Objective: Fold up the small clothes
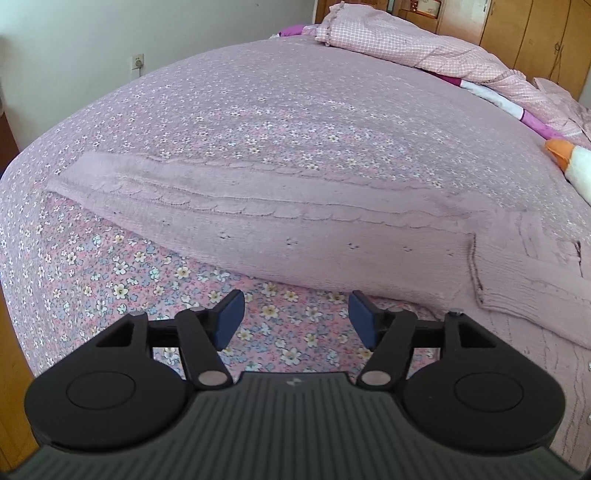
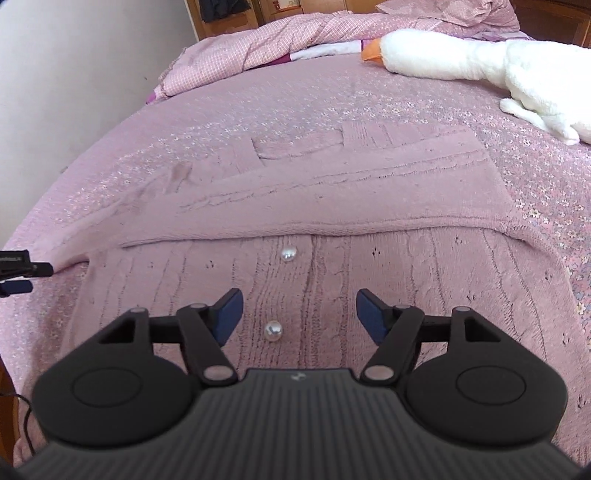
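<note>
From the left wrist camera, the left gripper (image 1: pixel 296 319) hangs over bare flowered bedspread (image 1: pixel 122 266), its two blue pads well apart with nothing between them. Just beyond its tips lies a long sleeve (image 1: pixel 258 225) of the pink knitted cardigan (image 1: pixel 524 291), stretched flat from left to right and joined to the body at the right edge of that view. A wall socket (image 1: pixel 137 62) and wooden cupboards (image 1: pixel 517 33) show only from this side.

The right wrist camera alone shows the cardigan's front (image 2: pixel 332 280): cable-knit ribs running lengthwise, small eyelet holes, and two round pearly buttons (image 2: pixel 288 254), one further off and one near the claw. A sleeve is folded across the top of the body. The right gripper (image 2: pixel 300 319) hovers over the button band, pads spread wide, gripping nothing; the nearer button (image 2: pixel 273 331) sits in the gap without touching either pad. The left gripper's tip pokes in at this view's left edge.

One white plush goose (image 2: pixel 480 62) with an orange beak lies at the far right; the left camera catches only its head. One crumpled checked quilt (image 2: pixel 258 48) lies behind.
</note>
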Action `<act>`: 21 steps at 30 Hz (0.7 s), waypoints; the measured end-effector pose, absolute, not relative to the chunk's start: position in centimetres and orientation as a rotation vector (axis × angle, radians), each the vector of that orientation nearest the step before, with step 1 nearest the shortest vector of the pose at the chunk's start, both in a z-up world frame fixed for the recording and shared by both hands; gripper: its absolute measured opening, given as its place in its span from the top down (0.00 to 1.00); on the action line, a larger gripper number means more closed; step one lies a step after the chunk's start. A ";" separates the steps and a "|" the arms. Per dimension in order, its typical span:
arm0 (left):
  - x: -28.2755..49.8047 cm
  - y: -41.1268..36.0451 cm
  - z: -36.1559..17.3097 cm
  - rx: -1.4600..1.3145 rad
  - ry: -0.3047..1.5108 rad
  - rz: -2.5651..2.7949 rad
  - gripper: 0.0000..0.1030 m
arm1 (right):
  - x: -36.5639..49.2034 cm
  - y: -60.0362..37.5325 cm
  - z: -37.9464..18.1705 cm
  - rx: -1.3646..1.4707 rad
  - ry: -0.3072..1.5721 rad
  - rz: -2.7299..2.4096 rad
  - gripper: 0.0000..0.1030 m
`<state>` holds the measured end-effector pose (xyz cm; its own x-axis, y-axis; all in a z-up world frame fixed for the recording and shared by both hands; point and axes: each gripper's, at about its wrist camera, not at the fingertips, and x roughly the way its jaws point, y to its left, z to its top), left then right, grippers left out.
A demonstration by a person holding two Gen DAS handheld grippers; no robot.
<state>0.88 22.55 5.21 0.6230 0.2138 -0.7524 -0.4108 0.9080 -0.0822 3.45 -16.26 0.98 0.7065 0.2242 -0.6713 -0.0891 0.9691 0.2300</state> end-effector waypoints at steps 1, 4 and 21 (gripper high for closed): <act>0.9 22.7 5.1 -0.261 0.825 0.366 0.32 | 3.6 -16.2 0.9 0.185 0.772 0.171 0.32; 0.9 23.1 4.6 -0.277 0.831 0.371 0.32 | 3.7 -16.2 0.7 0.181 0.780 0.159 0.32; 2.8 27.3 2.4 -0.456 0.728 0.378 0.13 | 4.1 -16.2 0.1 0.165 0.796 0.130 0.32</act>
<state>2.82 27.26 2.35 0.6872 0.1706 -0.7061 -0.4794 0.8369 -0.2643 4.07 -16.19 0.05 0.6928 0.1776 -0.6989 -0.0536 0.9792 0.1958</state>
